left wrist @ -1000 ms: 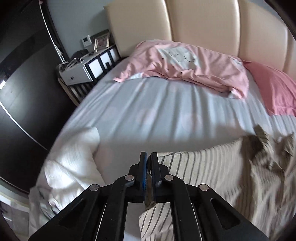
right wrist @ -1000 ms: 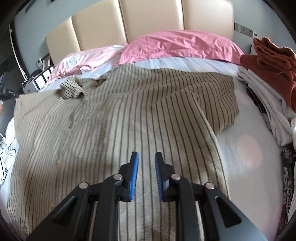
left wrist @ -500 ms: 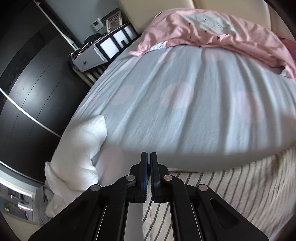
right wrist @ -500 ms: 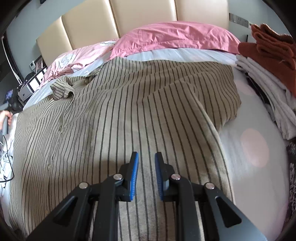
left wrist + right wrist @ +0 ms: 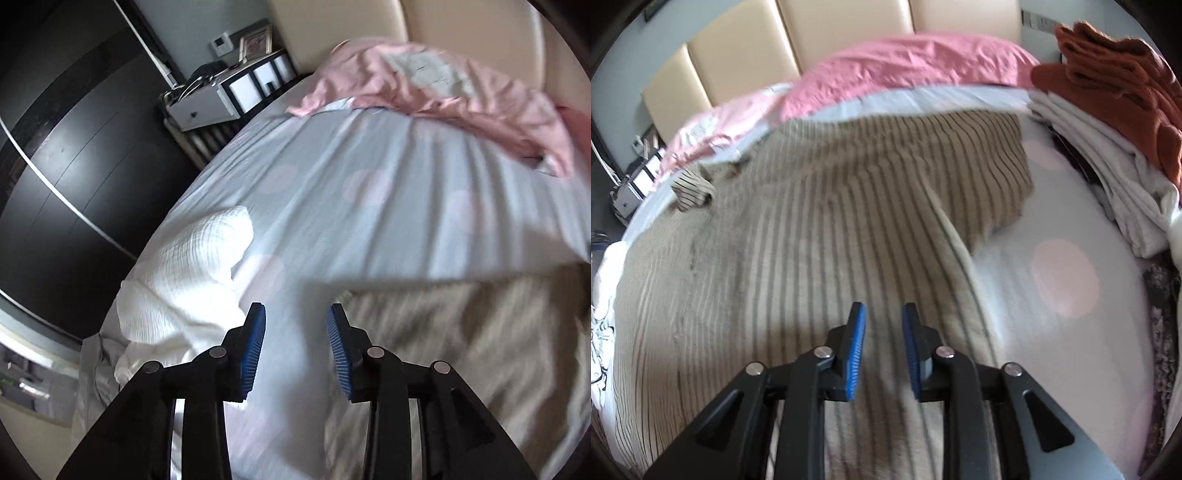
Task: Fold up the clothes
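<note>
A beige shirt with dark stripes (image 5: 798,236) lies spread flat on the pale blue bed sheet (image 5: 1063,332), collar at the left. In the left wrist view its edge (image 5: 461,332) lies blurred at the lower right. My left gripper (image 5: 295,321) hangs above the sheet just left of that edge; its jaws are opening and nothing is between them. My right gripper (image 5: 884,317) hovers over the shirt's lower part. Its jaws stand a little apart and are opening slightly, with no cloth between the blue pads (image 5: 857,347).
A white textured cloth (image 5: 192,288) lies at the bed's left edge. A pink garment (image 5: 443,92) and a pink pillow (image 5: 908,74) lie by the cream headboard. Folded white and rust clothes (image 5: 1119,110) are stacked at the right. A bedside unit (image 5: 225,96) and a dark wardrobe stand left.
My left gripper was shut on the shirt's edge; it has let go and its jaws now stand apart. The shirt edge lies on the bed. My right gripper shifted slightly over the shirt.
</note>
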Available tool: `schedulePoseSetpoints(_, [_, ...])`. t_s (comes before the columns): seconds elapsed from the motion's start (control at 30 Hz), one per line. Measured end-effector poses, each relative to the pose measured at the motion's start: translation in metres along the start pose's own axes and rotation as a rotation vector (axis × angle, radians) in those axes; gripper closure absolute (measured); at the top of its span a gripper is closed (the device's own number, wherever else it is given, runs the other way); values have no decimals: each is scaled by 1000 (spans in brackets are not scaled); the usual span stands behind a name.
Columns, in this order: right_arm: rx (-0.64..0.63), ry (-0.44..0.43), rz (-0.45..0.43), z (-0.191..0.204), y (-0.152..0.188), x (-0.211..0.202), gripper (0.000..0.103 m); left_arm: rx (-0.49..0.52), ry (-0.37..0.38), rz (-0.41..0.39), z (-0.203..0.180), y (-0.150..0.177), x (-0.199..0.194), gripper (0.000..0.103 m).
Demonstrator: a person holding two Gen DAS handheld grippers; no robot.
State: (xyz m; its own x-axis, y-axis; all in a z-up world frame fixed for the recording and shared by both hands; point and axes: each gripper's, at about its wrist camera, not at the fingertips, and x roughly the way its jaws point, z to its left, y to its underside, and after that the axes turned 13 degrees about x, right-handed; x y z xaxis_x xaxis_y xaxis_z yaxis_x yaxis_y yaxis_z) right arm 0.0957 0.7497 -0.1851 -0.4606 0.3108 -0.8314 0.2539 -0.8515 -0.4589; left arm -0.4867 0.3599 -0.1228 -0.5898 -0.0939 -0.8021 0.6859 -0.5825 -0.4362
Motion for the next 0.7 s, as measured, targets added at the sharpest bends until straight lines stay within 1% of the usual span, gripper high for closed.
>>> schedulePoseSetpoints(0.07, [68, -36, 25, -14, -2, -9, 81, 15, 72, -18, -7, 23, -32, 66])
schedulePoseSetpoints(0.17, [115, -13, 57, -31, 0, -24, 81, 20, 171, -34, -26, 67, -80, 66])
schedulePoseSetpoints(0.27, [161, -20, 97, -44, 10, -42, 81, 16, 236, -8, -39, 114, -116, 66])
schedulePoseSetpoints(0.33, [203, -42, 145, -53, 20, -54, 81, 28, 289, 26, -48, 149, -132, 66])
schedulePoseSetpoints(0.4, [235, -82, 197, -61, 30, -65, 81, 53, 322, 55, -59, 179, -146, 66])
schedulePoseSetpoints(0.47, [245, -111, 245, -67, 36, -78, 81, 100, 339, 61, -69, 208, -159, 66])
schedulePoseSetpoints(0.53, [228, -130, 260, -72, 40, -97, 81, 128, 335, 66, -74, 232, -173, 66])
schedulePoseSetpoints(0.6, [207, -133, 270, -78, 44, -117, 81, 107, 364, 63, -72, 251, -183, 65])
schedulePoseSetpoints(0.7, [192, -117, 300, -86, 51, -140, 81, 45, 436, 47, -72, 267, -193, 65])
